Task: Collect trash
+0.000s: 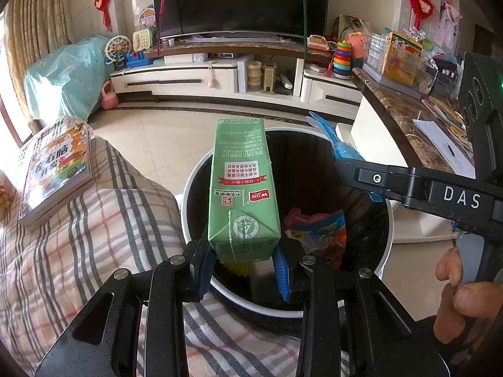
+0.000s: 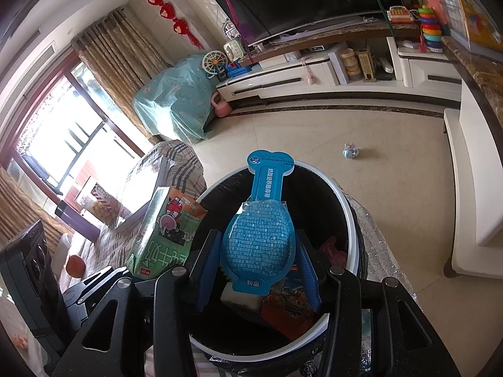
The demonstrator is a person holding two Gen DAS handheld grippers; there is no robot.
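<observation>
Left tongs (image 1: pixel 242 267) clamped on green carton (image 1: pixel 243 188), long axis pointing away over bin (image 1: pixel 195 169); right tongs (image 2: pixel 257 270) clamped on blue packet (image 2: pixel 259 238), likewise directly above bin opening.

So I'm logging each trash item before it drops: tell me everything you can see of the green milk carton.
The green rectangular paper milk carton is a tall box with folded, glued end flaps, red and white label panels and small printed text; the right wrist view shows a cartoon cow on another face. It looks intact, not crushed. The left gripper is shut on its near end, blue pads on two opposite sides. It tilts away from the camera, over the white-rimmed black trash bin, touching nothing else visible.
</observation>
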